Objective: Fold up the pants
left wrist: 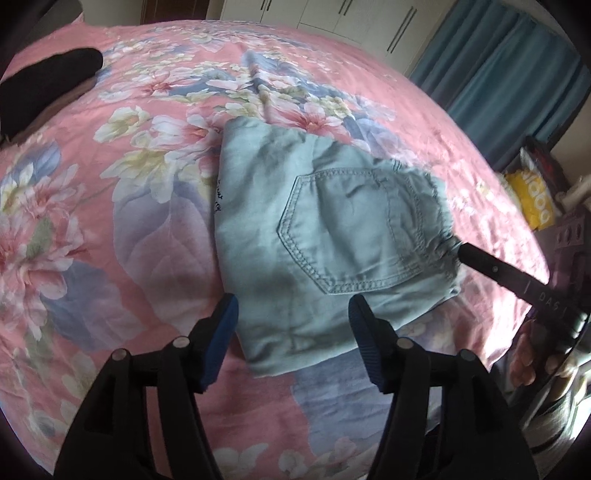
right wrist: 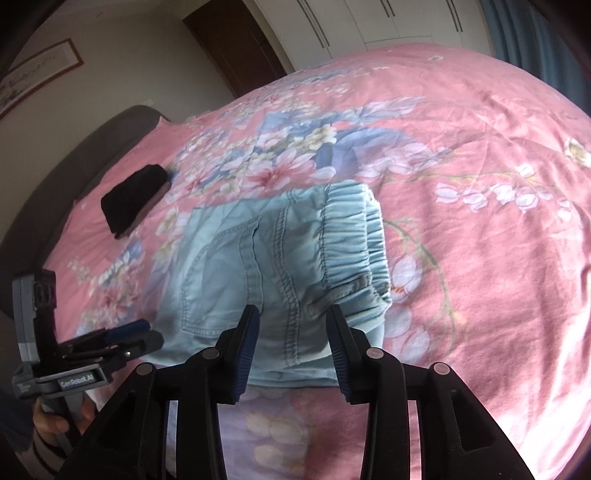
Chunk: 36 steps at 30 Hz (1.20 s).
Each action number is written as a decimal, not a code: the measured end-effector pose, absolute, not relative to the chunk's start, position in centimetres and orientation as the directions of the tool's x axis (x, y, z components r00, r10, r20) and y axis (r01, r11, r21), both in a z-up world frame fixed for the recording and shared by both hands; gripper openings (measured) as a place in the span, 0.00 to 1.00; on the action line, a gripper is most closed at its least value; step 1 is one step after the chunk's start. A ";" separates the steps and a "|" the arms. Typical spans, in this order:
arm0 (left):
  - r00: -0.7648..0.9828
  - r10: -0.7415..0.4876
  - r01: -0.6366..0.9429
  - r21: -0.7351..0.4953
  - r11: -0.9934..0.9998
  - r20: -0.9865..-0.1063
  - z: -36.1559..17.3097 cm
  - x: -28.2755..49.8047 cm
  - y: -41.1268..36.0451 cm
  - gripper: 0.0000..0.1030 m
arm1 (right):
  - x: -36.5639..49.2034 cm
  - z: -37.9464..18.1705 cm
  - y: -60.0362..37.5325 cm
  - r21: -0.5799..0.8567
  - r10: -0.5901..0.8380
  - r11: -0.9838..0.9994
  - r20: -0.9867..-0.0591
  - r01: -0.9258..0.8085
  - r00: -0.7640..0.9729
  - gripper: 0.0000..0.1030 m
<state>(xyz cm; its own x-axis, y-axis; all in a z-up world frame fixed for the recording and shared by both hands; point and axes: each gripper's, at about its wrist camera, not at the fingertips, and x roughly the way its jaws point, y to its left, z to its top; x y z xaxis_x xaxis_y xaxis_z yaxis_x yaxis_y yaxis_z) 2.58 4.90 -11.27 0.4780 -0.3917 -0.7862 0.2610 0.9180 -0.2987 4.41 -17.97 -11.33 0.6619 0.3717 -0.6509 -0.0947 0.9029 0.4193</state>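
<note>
Light blue pants lie folded in a compact stack on the pink floral bedspread, back pocket up. In the right wrist view the pants show their elastic waistband on the right side. My left gripper is open and empty, its fingers just above the near edge of the stack. My right gripper is open and empty, at the near edge by the waistband; it also shows in the left wrist view touching the pants' right edge. The left gripper shows in the right wrist view.
A folded black garment lies on the bed beyond the pants to the left; it also shows in the left wrist view. A dark headboard, white wardrobes, blue curtains and a yellow bag surround the bed.
</note>
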 end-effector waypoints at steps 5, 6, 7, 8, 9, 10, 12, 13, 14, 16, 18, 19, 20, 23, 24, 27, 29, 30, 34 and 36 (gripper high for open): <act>0.478 -0.463 0.181 -0.431 0.884 -0.747 -11.1 4.2 7.2 0.80 | 5.5 -11.9 -20.3 0.498 0.392 0.867 -0.645 -0.028 0.656 0.58; 0.464 -0.484 0.164 -0.465 0.870 -0.742 -11.4 4.8 7.7 0.80 | 5.8 -12.3 -20.9 0.520 0.403 0.854 -0.646 -0.012 0.648 0.58; 0.449 -0.507 0.144 -0.501 0.854 -0.736 -11.8 5.4 8.1 0.80 | 6.2 -12.8 -21.6 0.544 0.417 0.839 -0.650 0.007 0.635 0.58; 0.435 -0.527 0.129 -0.529 0.839 -0.730 -12.2 6.0 8.4 0.80 | 6.6 -13.3 -22.1 0.562 0.429 0.827 -0.656 0.023 0.621 0.58; 0.410 -0.557 0.122 -0.562 0.818 -0.722 -12.7 6.6 8.6 0.80 | 7.1 -13.8 -22.5 0.580 0.447 0.814 -0.661 0.033 0.603 0.58; 0.390 -0.578 0.110 -0.587 0.802 -0.717 -13.1 7.2 8.7 0.80 | 7.5 -14.3 -22.8 0.597 0.463 0.801 -0.662 0.042 0.590 0.58; 0.363 -0.614 0.095 -0.627 0.773 -0.701 -13.9 8.2 8.6 0.79 | 8.4 -15.3 -23.2 0.634 0.503 0.772 -0.658 0.053 0.560 0.58; 0.355 -0.625 0.090 -0.640 0.763 -0.695 -14.2 8.7 8.6 0.79 | 9.0 -15.7 -23.2 0.650 0.524 0.758 -0.655 0.052 0.545 0.58; 0.351 -0.630 0.085 -0.646 0.758 -0.693 -14.4 9.1 8.4 0.79 | 9.6 -16.1 -23.1 0.663 0.545 0.747 -0.652 0.047 0.527 0.58; 0.345 -0.648 0.111 -0.656 0.747 -0.679 -14.4 9.7 7.8 0.79 | 10.5 -16.6 -22.7 0.677 0.575 0.736 -0.647 0.030 0.500 0.58; 0.343 -0.652 0.136 -0.651 0.747 -0.677 -14.2 10.2 7.0 0.78 | 11.4 -16.8 -22.2 0.684 0.596 0.729 -0.640 0.006 0.484 0.58; 0.336 -0.657 0.150 -0.651 0.744 -0.674 -14.3 10.5 6.6 0.78 | 11.9 -16.8 -21.9 0.681 0.601 0.733 -0.643 -0.005 0.475 0.58; 0.332 -0.658 0.157 -0.648 0.745 -0.676 -14.4 10.8 6.1 0.78 | 12.1 -16.8 -21.6 0.682 0.608 0.731 -0.639 -0.019 0.471 0.58; 0.320 -0.654 0.178 -0.635 0.752 -0.685 -14.6 11.4 5.0 0.78 | 12.7 -17.0 -21.2 0.688 0.624 0.724 -0.626 -0.045 0.467 0.59; 0.320 -0.649 0.185 -0.627 0.757 -0.690 -14.5 11.6 4.5 0.78 | 12.8 -17.0 -21.2 0.690 0.627 0.722 -0.621 -0.051 0.469 0.59; 0.338 -0.607 0.197 -0.577 0.793 -0.720 -14.2 11.7 3.4 0.71 | 12.6 -16.9 -20.9 0.673 0.611 0.737 -0.618 -0.069 0.495 0.55; 0.354 -0.554 0.199 -0.518 0.832 -0.753 -14.0 11.6 3.0 0.60 | 12.2 -16.5 -20.6 0.651 0.590 0.755 -0.621 -0.080 0.517 0.49; 0.365 -0.538 0.202 -0.499 0.843 -0.760 -13.8 11.3 3.0 0.54 | 12.0 -16.3 -20.5 0.645 0.584 0.759 -0.618 -0.086 0.526 0.48; 0.398 -0.491 0.187 -0.455 0.871 -0.775 -13.2 10.7 4.1 0.26 | 11.1 -15.0 -20.1 0.610 0.551 0.785 -0.612 -0.105 0.567 0.42; 0.411 -0.486 0.197 -0.445 0.873 -0.771 -12.9 10.4 4.3 0.24 | 10.7 -14.1 -19.6 0.589 0.536 0.799 -0.606 -0.120 0.588 0.40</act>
<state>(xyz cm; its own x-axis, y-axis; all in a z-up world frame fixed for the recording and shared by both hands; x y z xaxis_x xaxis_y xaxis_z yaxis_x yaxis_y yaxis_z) 10.35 4.30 -12.87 0.4113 -0.4860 -0.7711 0.1973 0.8734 -0.4452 10.73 -19.60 -14.09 0.5880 0.5358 -0.6060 -0.1203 0.7988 0.5894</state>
